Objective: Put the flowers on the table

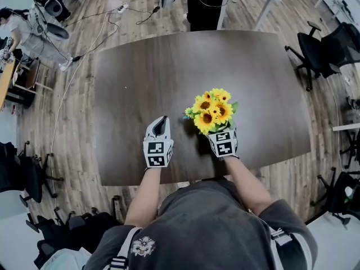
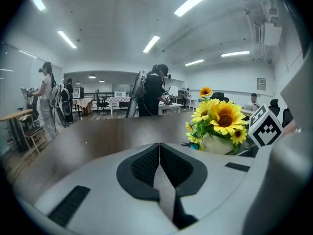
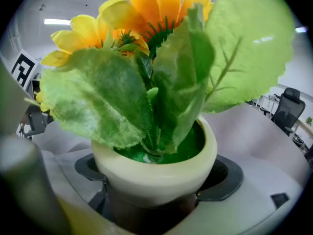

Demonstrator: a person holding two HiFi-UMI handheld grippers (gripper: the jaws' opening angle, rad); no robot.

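In the head view, the dark brown tabletop (image 1: 140, 83) fills the middle. Both grippers sit over its near edge. The right gripper (image 1: 220, 134) carries the flowers (image 1: 212, 110), a bunch of yellow sunflowers standing upright just inside that edge. The left gripper (image 1: 161, 121) hovers beside them, apart from the blooms. A person (image 1: 205, 4) stands at the far side, and office chairs (image 1: 320, 49) ring the room.

In the left gripper view, its two fingers (image 2: 142, 165) meet along a thin seam with nothing between them. It looks idle, kept aside so that it does not crowd the bunch. The flowers show to its right, in a cream pot (image 2: 216, 144), next to the right gripper's marker cube (image 2: 264, 126). The pot's base is hidden, so I cannot tell whether it touches the wood.

In the right gripper view, the fingers (image 3: 230, 177) clamp the pot (image 3: 156, 173) from both sides, just under its rim. Broad green leaves (image 3: 98, 97) fill the view above. Gripping the firm pot rather than the soft stems probably keeps the bunch upright for setting down. The task seems close to its end, with only the lowering and release left.
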